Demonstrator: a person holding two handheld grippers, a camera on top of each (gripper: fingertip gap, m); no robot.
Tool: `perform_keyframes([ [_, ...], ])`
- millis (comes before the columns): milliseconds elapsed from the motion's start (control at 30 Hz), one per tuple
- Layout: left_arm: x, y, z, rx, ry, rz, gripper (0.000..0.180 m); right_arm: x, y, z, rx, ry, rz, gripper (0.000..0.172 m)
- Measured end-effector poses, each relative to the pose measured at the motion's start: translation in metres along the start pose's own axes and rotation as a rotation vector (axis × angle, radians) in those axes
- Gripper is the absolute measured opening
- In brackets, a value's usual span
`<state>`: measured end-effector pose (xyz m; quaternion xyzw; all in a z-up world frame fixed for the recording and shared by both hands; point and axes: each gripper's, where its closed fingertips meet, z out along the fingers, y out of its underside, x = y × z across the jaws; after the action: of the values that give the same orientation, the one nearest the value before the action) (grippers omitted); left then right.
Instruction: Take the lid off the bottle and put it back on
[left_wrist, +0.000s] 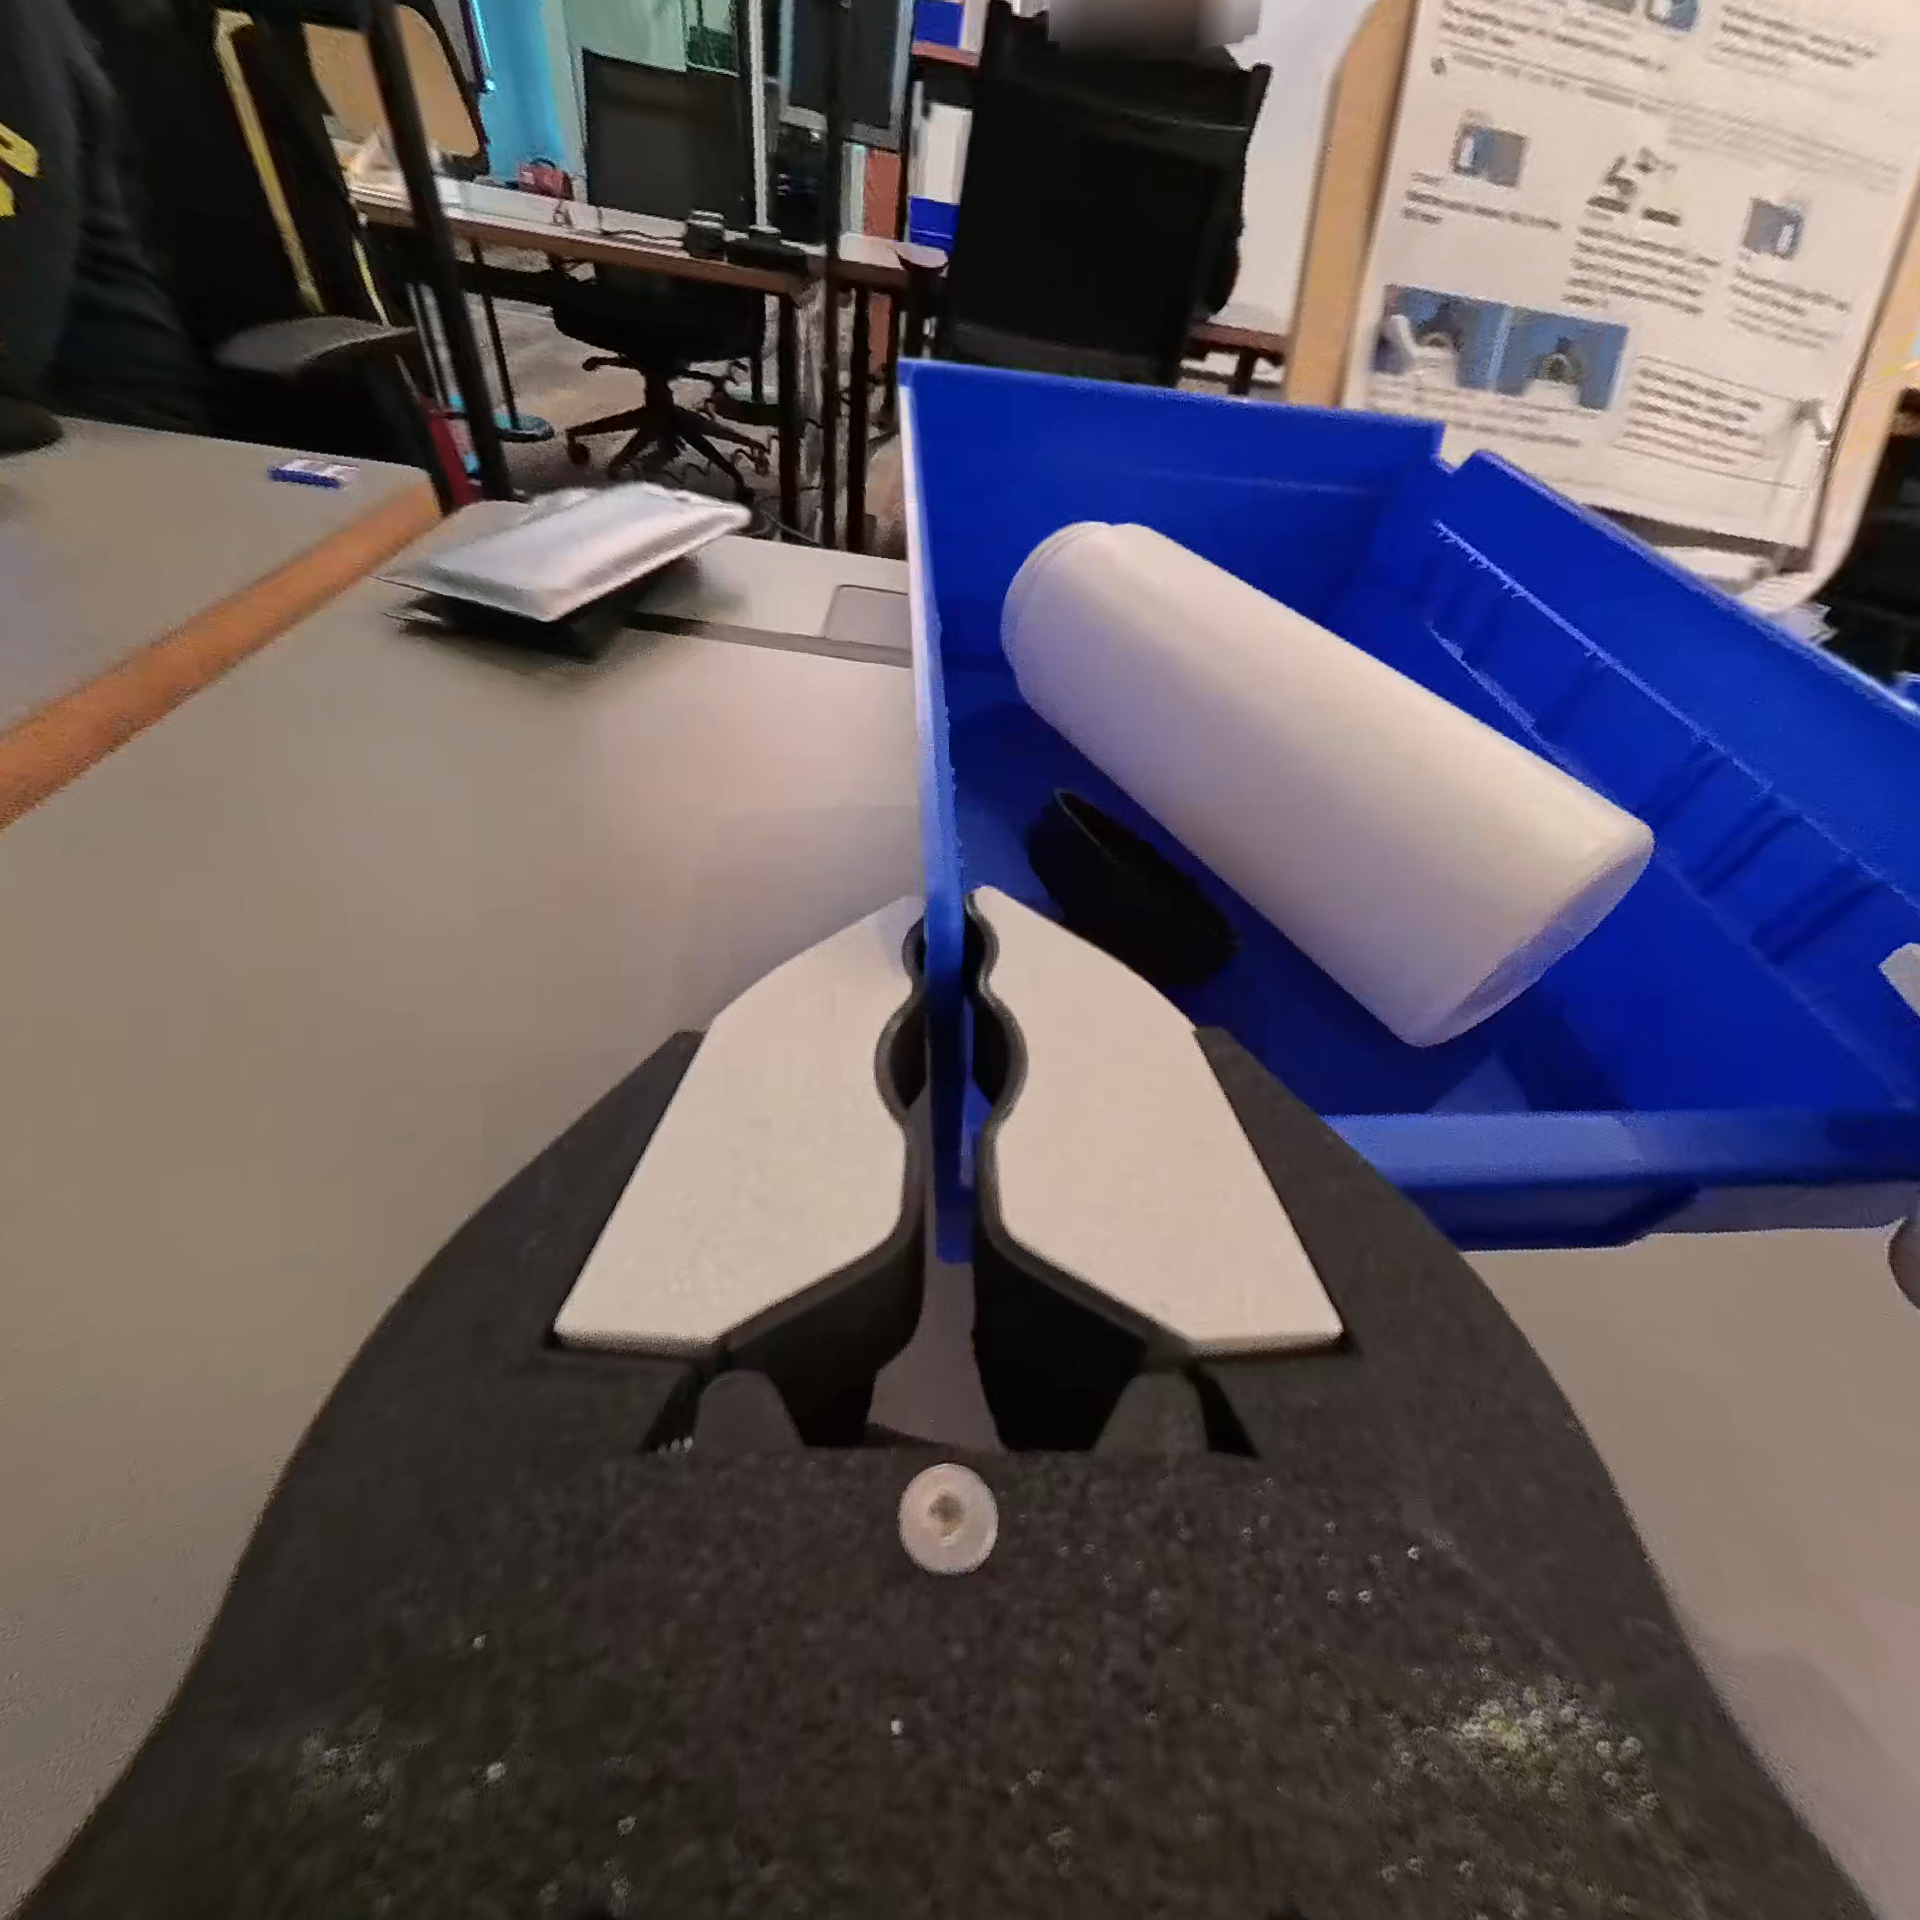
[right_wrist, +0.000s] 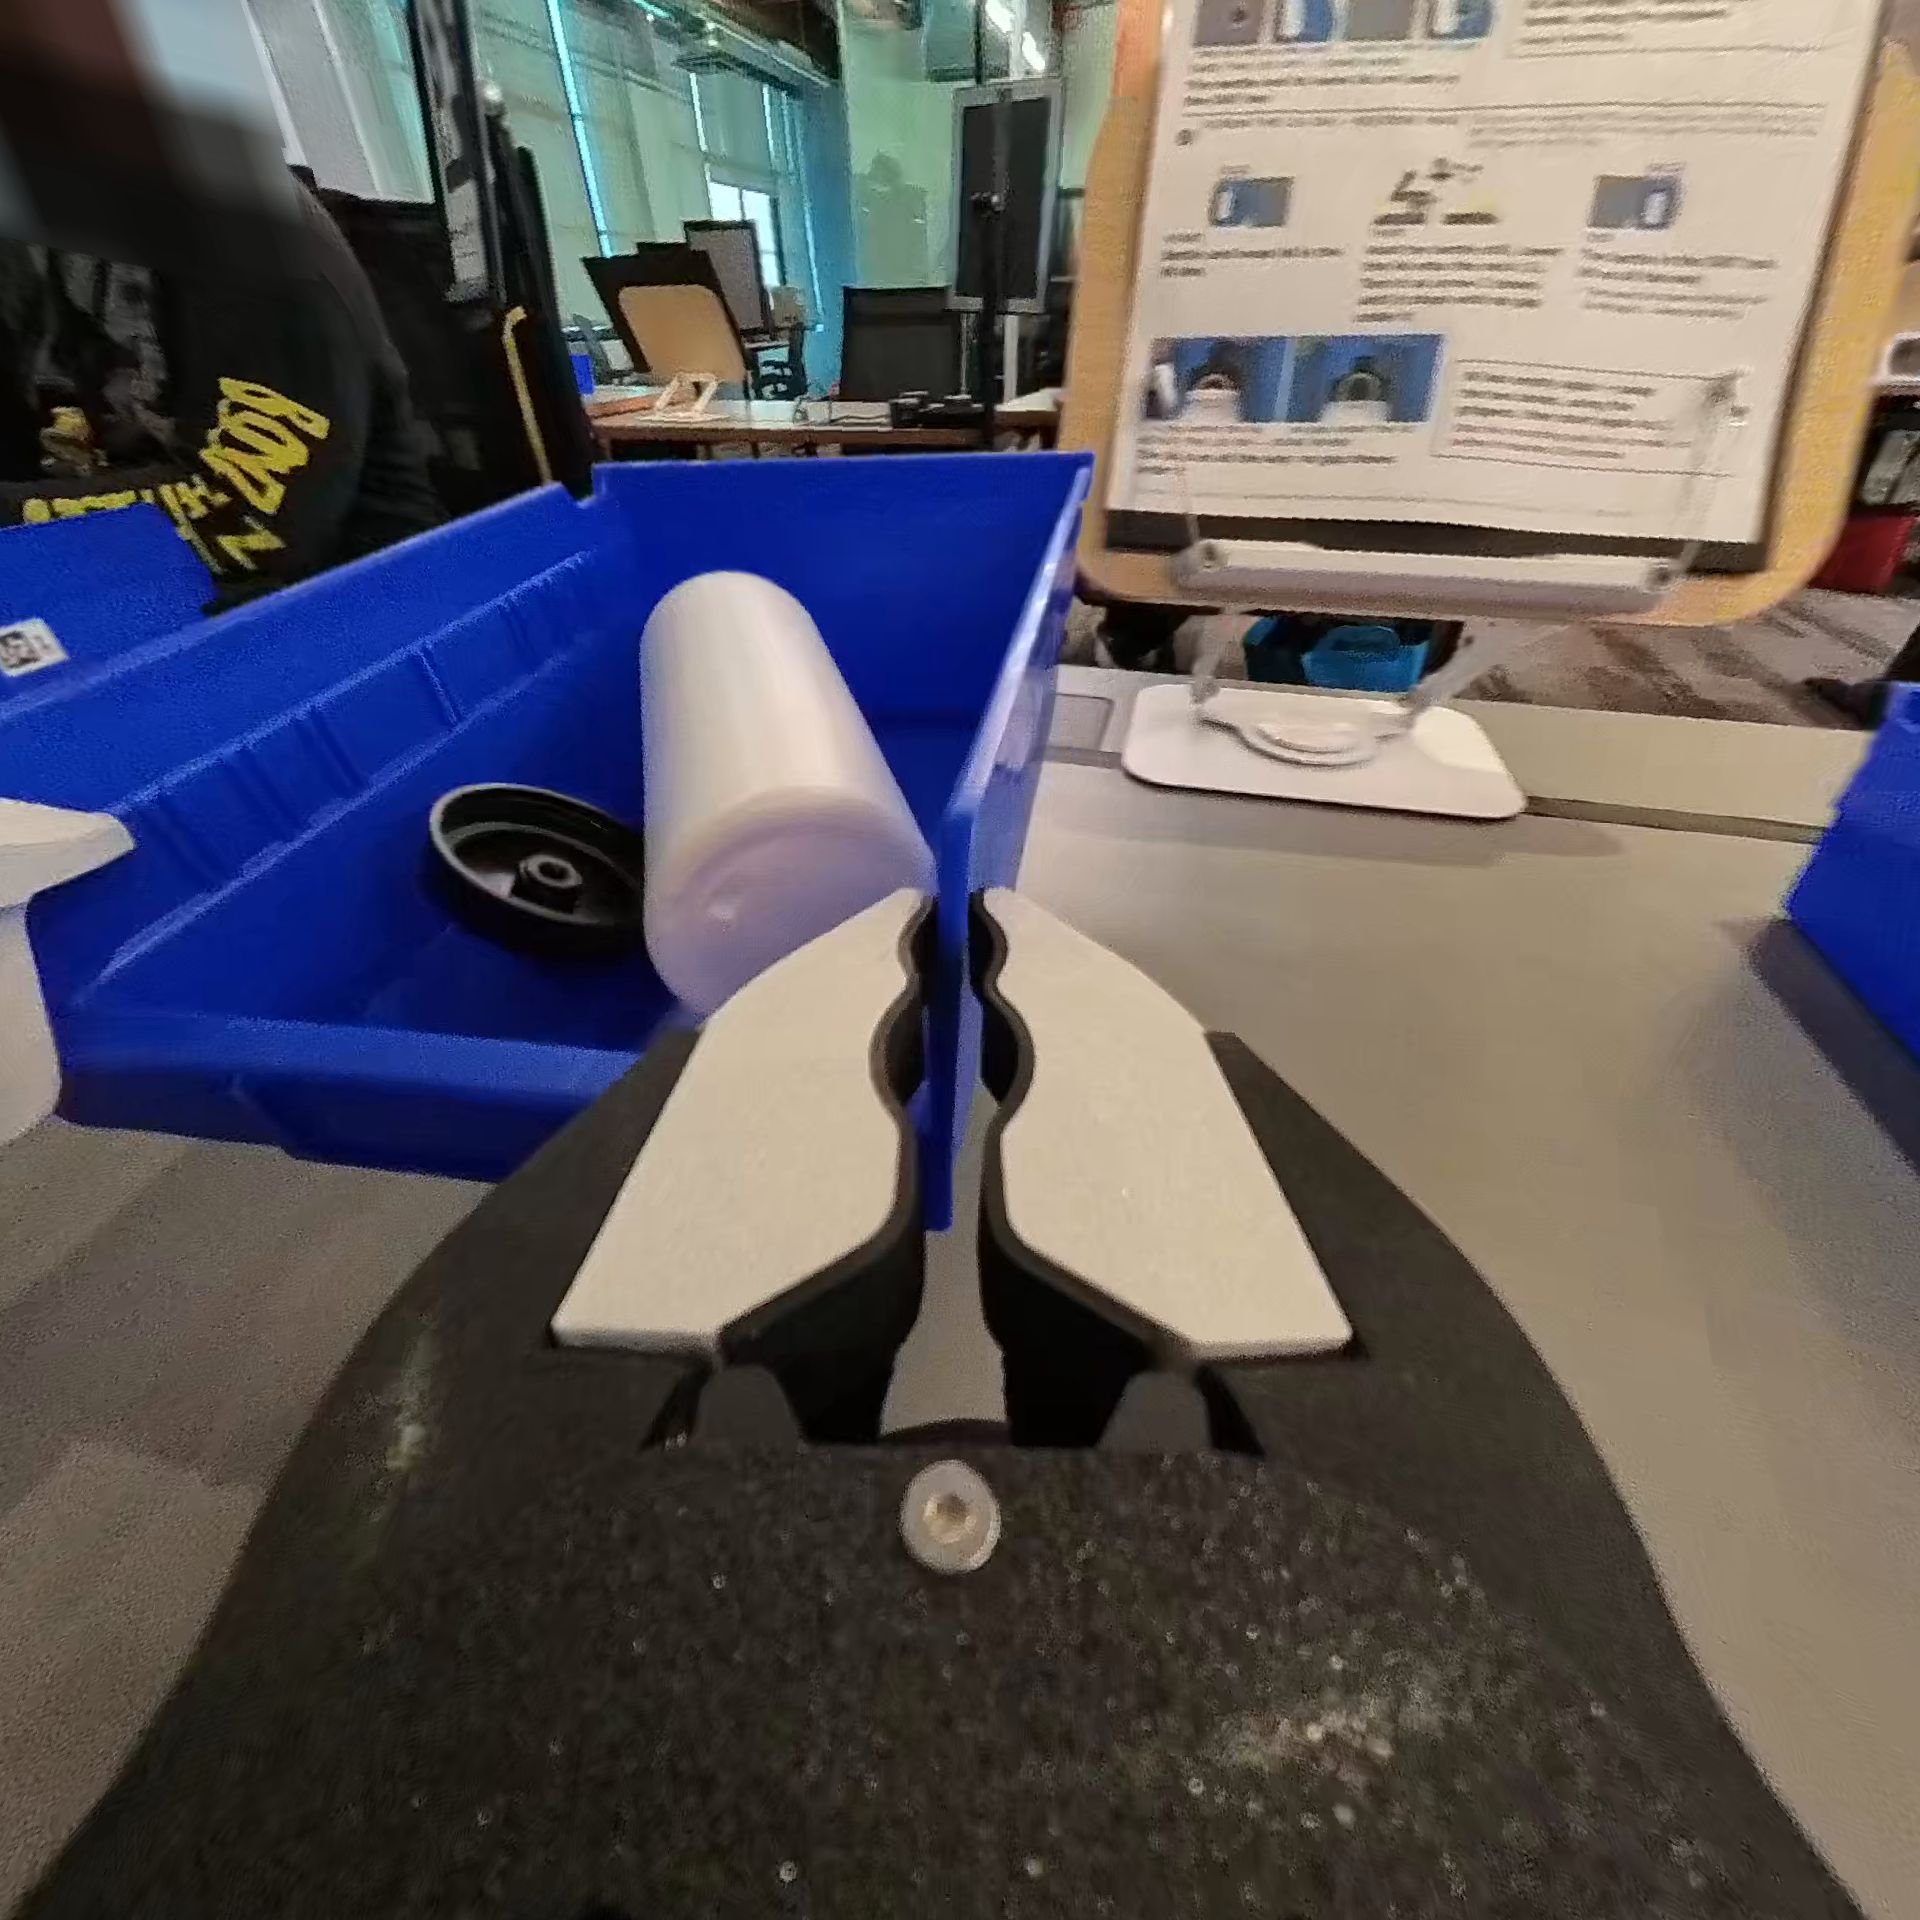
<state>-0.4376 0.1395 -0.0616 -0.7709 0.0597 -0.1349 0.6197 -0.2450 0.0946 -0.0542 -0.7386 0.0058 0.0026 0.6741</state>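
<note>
A blue plastic bin (left_wrist: 1164, 468) is tilted above the grey table. In it lie a white bottle (left_wrist: 1309, 769) on its side and a black lid (left_wrist: 1122, 904) beside it, off the bottle. My left gripper (left_wrist: 945, 914) is shut on the bin's left side wall. My right gripper (right_wrist: 954, 909) is shut on the bin's right side wall (right_wrist: 1013, 727). In the right wrist view the bottle (right_wrist: 758, 769) rests against that wall and the lid (right_wrist: 530, 868) lies open side up to its left.
A stand holding a printed sheet (right_wrist: 1455, 260) rests on a white base (right_wrist: 1320, 758) behind the bin. Another blue bin (right_wrist: 1870, 862) is at the right. A silver pouch (left_wrist: 582, 551) lies at the far left. A person in a dark top (right_wrist: 208, 395) sits behind.
</note>
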Motion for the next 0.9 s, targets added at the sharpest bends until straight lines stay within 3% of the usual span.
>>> perform_keyframes([
  [167,-0.04,0.0,0.011,-0.031,-0.002,-0.038,0.001,-0.04,0.016,0.025,-0.063,-0.022,0.011,0.005],
  [333,-0.058,0.025,0.03,-0.121,-0.047,-0.039,0.002,-0.047,0.04,0.048,-0.154,-0.019,0.082,0.005],
  [467,-0.08,0.045,0.041,-0.177,-0.092,-0.132,0.005,-0.067,0.069,0.052,-0.248,-0.11,0.074,0.009],
  [633,-0.083,0.044,0.041,-0.173,-0.055,-0.221,0.005,-0.074,0.07,0.052,-0.292,-0.218,0.051,0.011],
  [767,-0.086,0.033,0.036,-0.116,-0.058,-0.267,0.015,-0.075,0.071,0.039,-0.393,-0.364,0.059,0.027],
  [900,-0.105,0.003,0.016,0.03,-0.123,-0.252,0.028,-0.061,0.032,-0.006,-0.208,-0.567,-0.057,0.042],
])
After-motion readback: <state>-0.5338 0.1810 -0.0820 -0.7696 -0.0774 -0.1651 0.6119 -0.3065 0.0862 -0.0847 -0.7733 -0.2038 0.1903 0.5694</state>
